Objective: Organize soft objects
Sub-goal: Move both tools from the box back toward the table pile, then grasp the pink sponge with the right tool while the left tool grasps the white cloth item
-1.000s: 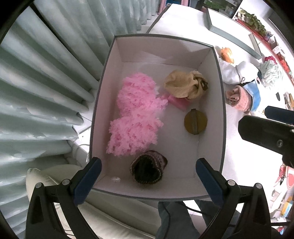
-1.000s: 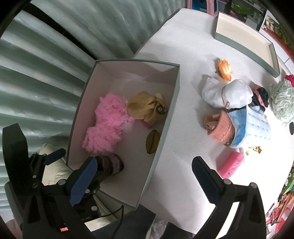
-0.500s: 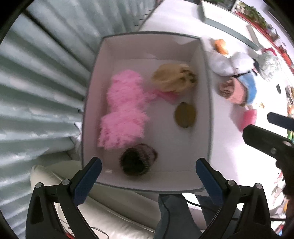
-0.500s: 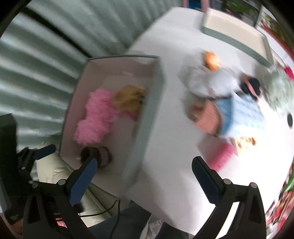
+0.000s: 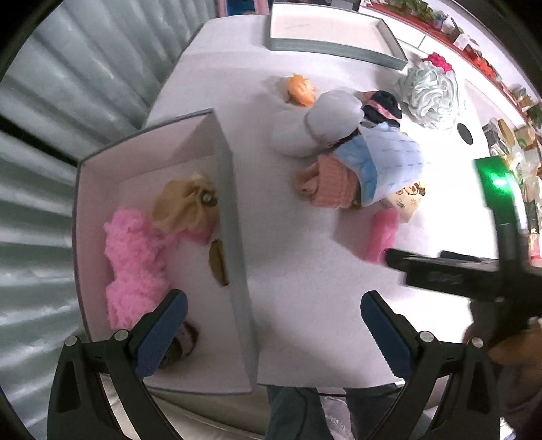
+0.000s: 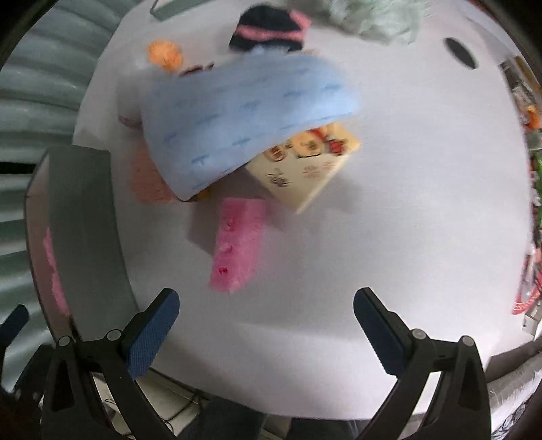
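Observation:
A grey box (image 5: pixel 237 237) with a white inside stands at the table's left edge. It holds a fluffy pink piece (image 5: pixel 135 257), a tan cloth toy (image 5: pixel 184 203), an olive disc (image 5: pixel 218 262) and a dark knitted item (image 5: pixel 184 342). On the table lie a pink sponge (image 6: pixel 238 243), a light blue cloth (image 6: pixel 244 115), a salmon knitted hat (image 5: pixel 330 184), a white bundle (image 5: pixel 315 125) and a pale green pouf (image 5: pixel 432 96). My left gripper (image 5: pixel 271 325) is open above the box's right wall. Open too, my right gripper (image 6: pixel 264 321) hovers just short of the pink sponge.
A cream printed pack (image 6: pixel 305 166) lies under the blue cloth. A shallow grey tray (image 5: pixel 335 37) sits at the far end, an orange toy (image 5: pixel 299 89) near it. A dark hat with a pink stripe (image 6: pixel 267 27) lies behind. A black hole (image 6: pixel 459 52) marks the tabletop.
Both grippers have swung right, away from the box. The right one has dropped close to the table near the pink sponge. Both have stayed open.

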